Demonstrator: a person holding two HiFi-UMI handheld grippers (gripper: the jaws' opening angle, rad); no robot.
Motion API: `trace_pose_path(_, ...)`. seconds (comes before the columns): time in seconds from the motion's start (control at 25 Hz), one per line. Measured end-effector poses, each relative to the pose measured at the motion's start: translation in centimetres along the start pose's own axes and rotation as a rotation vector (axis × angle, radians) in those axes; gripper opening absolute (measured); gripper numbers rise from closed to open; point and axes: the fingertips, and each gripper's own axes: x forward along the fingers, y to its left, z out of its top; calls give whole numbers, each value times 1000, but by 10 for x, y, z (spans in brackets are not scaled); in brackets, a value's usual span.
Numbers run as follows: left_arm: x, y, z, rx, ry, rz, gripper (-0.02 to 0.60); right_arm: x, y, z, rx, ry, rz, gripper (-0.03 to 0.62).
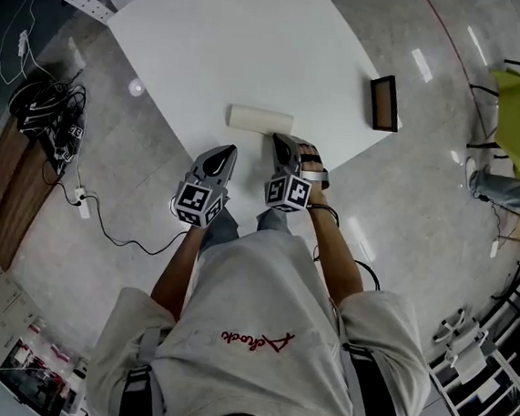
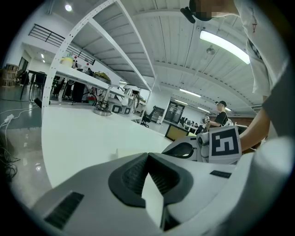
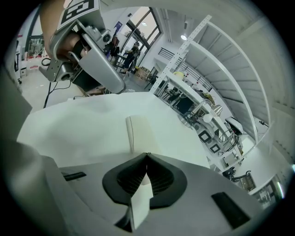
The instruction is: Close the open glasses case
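White table point(image 1: 211, 51), cream case point(image 1: 260, 119) (grey floor point(image 1: 407, 198))

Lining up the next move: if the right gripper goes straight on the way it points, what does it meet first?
Most likely the glasses case, lying on the white table directly ahead of the right gripper, whose jaws are shut. The gap to it is hard to judge.

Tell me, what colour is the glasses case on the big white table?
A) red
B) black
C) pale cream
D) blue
C: the glasses case lying on the white table is pale cream, only a little darker than the tabletop.
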Motion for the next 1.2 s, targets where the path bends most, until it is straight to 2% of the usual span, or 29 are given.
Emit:
trace_pose_path(0.12, -1, 0, 1, 5, -1, 4, 25, -5, -9, 7, 127, -38, -8, 9)
trace_pose_path(0.28, -1, 2, 10, 23, -14, 8, 26, -14, -37, 19, 492, -125, -12, 9)
trace_pose_path(0.44, -1, -1, 22, 46, -34, 4, 25, -30, -66, 31, 828, -268, -8, 9)
trace_pose_path(0.56, -1, 1, 32, 60, -49, 3, 25, -38, -79, 39, 986, -371, 2, 9)
trace_pose_path(0.76, -5, 3, 43, 50, -75, 16, 25, -48, -83, 42, 973, -390, -29, 9)
trace_pose_path(1.2, -10, -21, 70, 108, -132, 18, 25, -93, -83, 44, 864, -411, -70, 9)
